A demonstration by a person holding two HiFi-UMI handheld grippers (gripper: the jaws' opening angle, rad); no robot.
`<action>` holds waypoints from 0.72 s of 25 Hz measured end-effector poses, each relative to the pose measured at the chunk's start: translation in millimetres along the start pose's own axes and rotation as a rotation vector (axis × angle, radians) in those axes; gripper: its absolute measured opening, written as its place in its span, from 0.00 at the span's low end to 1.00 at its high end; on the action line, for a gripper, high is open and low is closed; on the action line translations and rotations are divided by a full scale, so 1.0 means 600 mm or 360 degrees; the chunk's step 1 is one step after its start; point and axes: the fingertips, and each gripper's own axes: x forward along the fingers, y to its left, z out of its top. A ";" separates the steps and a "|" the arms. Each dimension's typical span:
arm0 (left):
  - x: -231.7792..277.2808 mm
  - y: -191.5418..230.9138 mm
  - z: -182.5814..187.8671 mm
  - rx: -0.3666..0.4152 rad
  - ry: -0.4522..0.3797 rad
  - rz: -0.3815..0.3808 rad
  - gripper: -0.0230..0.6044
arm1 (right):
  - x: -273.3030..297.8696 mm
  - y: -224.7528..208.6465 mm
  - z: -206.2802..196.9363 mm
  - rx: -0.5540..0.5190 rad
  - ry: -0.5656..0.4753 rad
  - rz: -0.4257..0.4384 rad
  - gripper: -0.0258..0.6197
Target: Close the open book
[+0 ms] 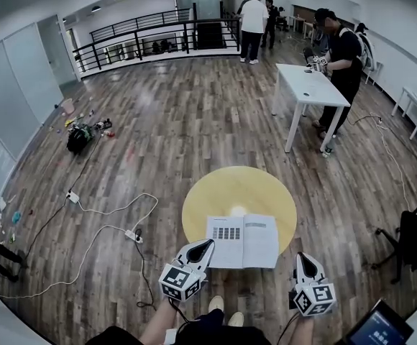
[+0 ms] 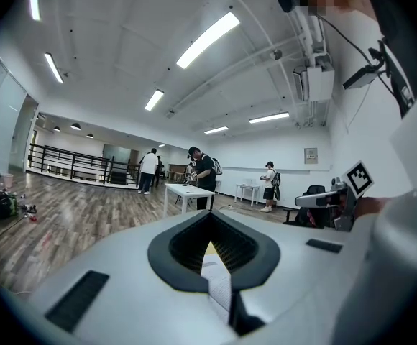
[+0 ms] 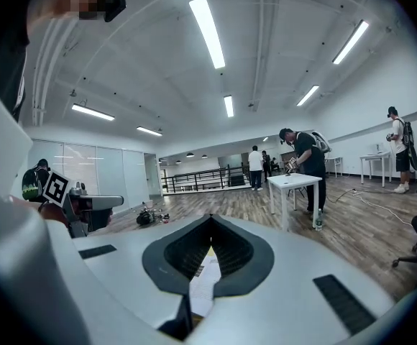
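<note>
A round yellow surface point(image 1: 208, 192) stands on a wood-plank floor point(image 1: 180, 121). An open book point(image 1: 242, 241) lies flat on the surface at its near edge, white pages up, printed blocks on its left page.

The left gripper point(image 1: 206, 244) is held low in front of the person, pointing forward and slightly inward, nearly level, with its marker cube point(image 1: 181, 282) at the rear. The left forearm point(image 1: 158, 326) reaches up to it from the lower edge of the head view. In its own view the left gripper point(image 2: 210, 215) has its jaws together at the tips, gripping nothing. The right gripper point(image 1: 303, 258) is held alongside, well apart from the left, pointing forward. Its jaws point(image 3: 210, 218) are likewise closed and empty.
</note>
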 end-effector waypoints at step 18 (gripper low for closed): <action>0.044 0.035 -0.004 -0.0010 0.0028 -0.0052 0.03 | 0.056 -0.011 0.014 -0.0029 0.0014 -0.0028 0.04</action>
